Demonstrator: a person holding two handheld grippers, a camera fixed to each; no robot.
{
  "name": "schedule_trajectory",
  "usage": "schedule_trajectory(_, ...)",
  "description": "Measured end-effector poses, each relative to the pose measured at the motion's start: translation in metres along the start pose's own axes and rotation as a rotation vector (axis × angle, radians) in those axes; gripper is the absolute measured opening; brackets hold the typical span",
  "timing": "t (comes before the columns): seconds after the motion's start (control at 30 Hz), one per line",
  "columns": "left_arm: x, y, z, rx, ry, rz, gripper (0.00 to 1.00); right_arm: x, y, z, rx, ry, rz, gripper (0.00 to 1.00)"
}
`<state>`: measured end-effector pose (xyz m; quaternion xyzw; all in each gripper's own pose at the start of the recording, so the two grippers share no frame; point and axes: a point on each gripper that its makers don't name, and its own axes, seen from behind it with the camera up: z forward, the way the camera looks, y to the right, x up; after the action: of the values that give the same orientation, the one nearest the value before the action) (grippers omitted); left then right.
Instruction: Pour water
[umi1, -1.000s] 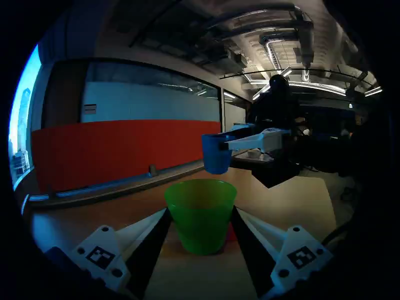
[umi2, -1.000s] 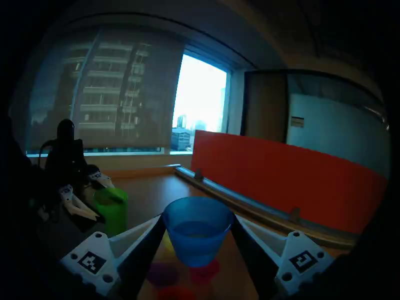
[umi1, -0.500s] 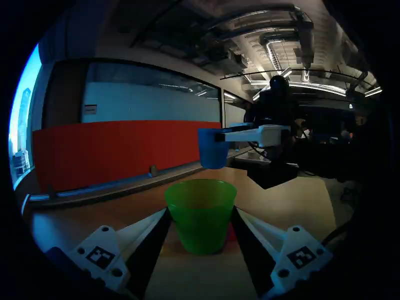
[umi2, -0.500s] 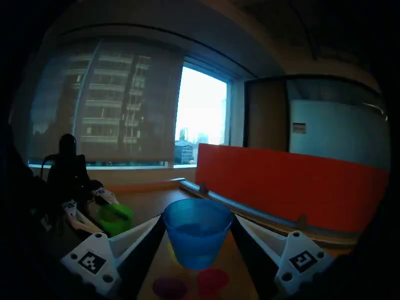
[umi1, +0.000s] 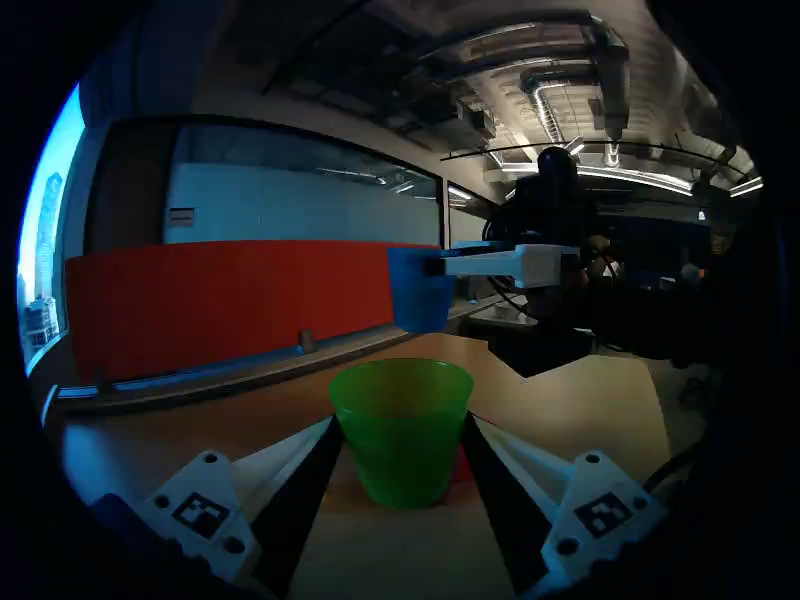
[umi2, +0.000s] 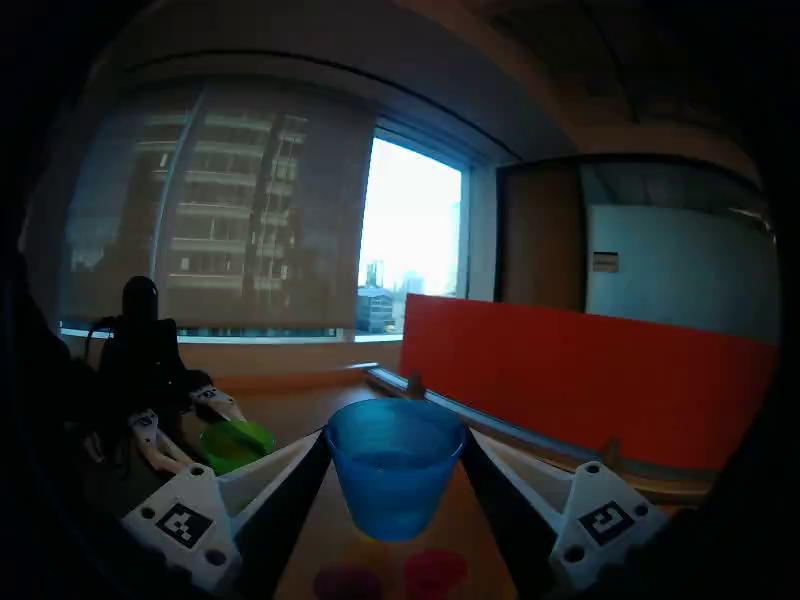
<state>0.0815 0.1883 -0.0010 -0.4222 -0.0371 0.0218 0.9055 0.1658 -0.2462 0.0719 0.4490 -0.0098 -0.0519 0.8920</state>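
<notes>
Translucent blue cup (umi2: 396, 480) near green cup (umi1: 402, 440)

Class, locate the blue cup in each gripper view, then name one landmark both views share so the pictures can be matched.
Left gripper view: blue cup sits just above centre, raised beyond the green cup, carried by the right gripper.
Right gripper view: blue cup at bottom centre, between the right gripper tongs.
Shared landmark: the red wall panel.

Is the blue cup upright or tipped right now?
Upright: the translucent blue plastic cup shows a level rim with water inside.
</notes>
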Motion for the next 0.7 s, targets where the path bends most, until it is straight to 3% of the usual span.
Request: schedule_trajectory(0.7, -0.005, 0.006, -0.001, -0.016, -0.004, 0.002, 0.82, 0.010, -0.025, 0.016, 0.064, -0.007, -0.162, 0.92)
